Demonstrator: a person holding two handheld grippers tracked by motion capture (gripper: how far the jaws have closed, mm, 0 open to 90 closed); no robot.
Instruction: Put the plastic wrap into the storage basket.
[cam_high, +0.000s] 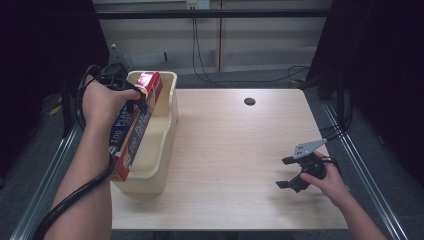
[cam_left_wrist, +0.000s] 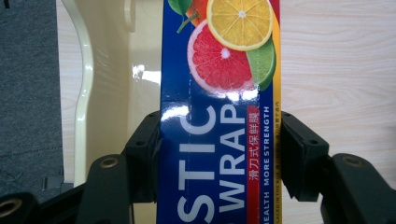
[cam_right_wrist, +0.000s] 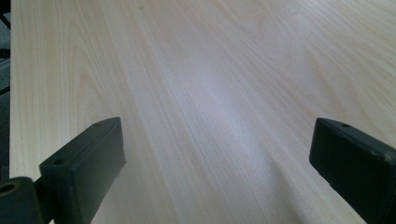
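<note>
Across the pale wood worktop (cam_high: 235, 150) nothing lies between your two hands, and the cream plastic bin (cam_high: 157, 150) sits at its left edge. Your left tongs (cam_high: 131, 99) are clamped on the plastic wrap box (cam_high: 134, 125) — both jaws press flat against its long sides, over the blue printed face (cam_left_wrist: 219, 140). That box hangs tilted over the bin's near-left rim, far end raised; whether its low end touches the rim I cannot tell. The step looks like moving the box into or out of the bin, though which is unclear. Either way, keep the squeeze steady, since glossy card can slip, and level the box with the bin's length so its ends clear the walls. Your right tongs (cam_high: 286, 172) are spread wide and hold nothing — they sit low over bare wood (cam_right_wrist: 210, 93), well clear of the bin.
</note>
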